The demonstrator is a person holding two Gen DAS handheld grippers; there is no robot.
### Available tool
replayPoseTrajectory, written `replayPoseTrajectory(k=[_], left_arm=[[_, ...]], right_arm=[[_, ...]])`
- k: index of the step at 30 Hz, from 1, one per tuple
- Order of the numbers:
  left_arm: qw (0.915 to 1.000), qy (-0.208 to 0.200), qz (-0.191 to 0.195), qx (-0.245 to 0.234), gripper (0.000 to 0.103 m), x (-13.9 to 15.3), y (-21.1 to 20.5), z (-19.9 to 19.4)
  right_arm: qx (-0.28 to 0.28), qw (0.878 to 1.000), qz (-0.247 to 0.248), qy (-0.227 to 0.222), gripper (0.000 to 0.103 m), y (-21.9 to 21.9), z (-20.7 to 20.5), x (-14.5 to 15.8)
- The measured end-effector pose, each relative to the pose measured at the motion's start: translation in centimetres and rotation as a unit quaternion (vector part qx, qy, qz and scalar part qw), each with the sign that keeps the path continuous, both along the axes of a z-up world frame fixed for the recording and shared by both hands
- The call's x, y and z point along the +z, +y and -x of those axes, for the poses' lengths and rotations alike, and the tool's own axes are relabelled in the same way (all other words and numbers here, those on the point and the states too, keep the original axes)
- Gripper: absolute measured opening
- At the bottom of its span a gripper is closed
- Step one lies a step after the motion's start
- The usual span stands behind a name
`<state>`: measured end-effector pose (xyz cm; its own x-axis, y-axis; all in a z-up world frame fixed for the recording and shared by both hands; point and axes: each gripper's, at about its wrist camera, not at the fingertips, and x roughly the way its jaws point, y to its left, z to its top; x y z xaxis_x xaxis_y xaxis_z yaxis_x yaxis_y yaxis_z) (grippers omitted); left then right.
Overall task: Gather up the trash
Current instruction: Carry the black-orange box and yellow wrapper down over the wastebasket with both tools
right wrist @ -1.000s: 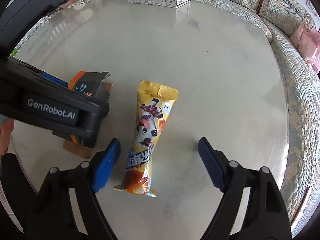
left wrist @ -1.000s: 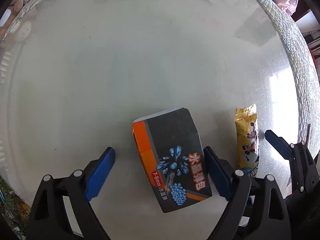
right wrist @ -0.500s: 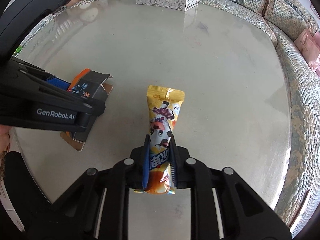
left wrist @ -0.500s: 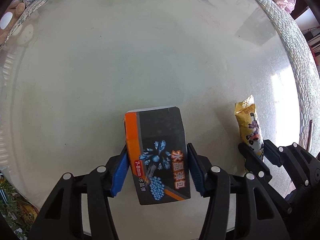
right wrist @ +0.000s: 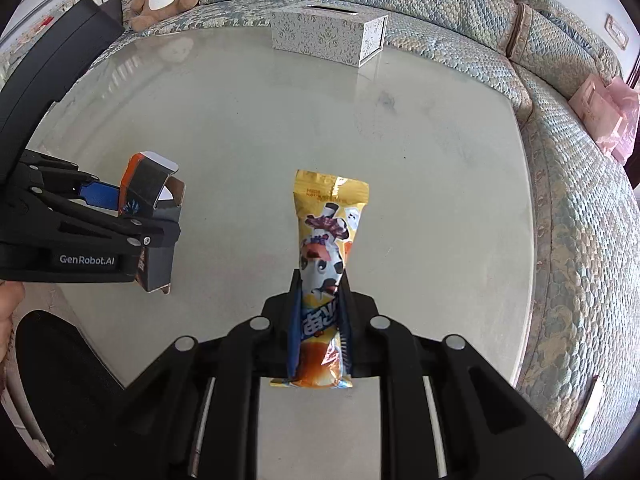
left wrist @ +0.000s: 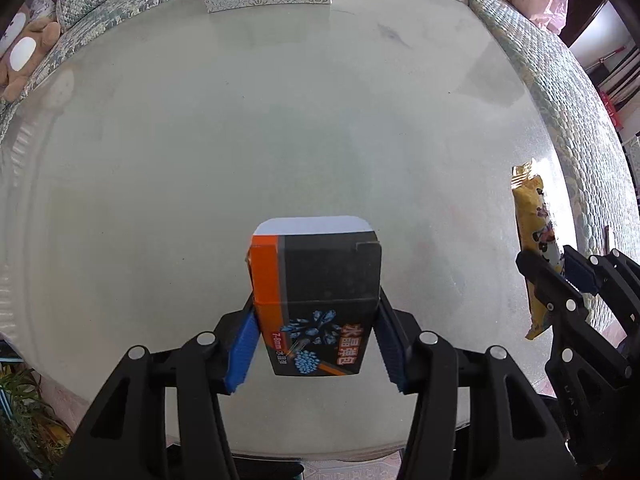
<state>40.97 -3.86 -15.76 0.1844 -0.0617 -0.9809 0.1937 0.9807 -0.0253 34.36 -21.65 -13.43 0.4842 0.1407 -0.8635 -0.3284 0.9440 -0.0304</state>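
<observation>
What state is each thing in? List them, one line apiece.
Left gripper: jaws closing, pads pressed on the black and orange carton.
Black and orange carton: gripped at its sides, end flap open.
Right gripper: shut on the yellow snack wrapper.
Yellow snack wrapper: pinched near its lower end.
Patterned box: resting on the table, closed.

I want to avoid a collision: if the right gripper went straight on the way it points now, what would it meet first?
Probably the glass tabletop. The right gripper, shut on the yellow snack wrapper, points steeply down at bare glass; the patterned box lies farther off. Depth is uncertain.
</observation>
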Motion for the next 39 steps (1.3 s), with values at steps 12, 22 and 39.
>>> replayPoseTrajectory(k=[12, 22, 39], left_arm=[[0.9993, -0.031, 0.010, -0.018, 0.052, 5.0, -1.1, 4.5], [0.9979, -0.041, 0.030, -0.042, 0.052, 7.9, -0.2, 11.5], [0.9966, -0.026, 0.036, -0.070, 0.052, 3.4, -0.1, 20.7]], right_arm=[[0.008, 1.000, 0.001, -0.019, 0.017, 1.4, 3.9, 3.7], [0.038, 0.999, 0.014, -0.036, 0.017, 3.1, 10.1, 6.1], [0.057, 0.998, 0.022, -0.026, 0.017, 5.8, 19.2, 3.9]])
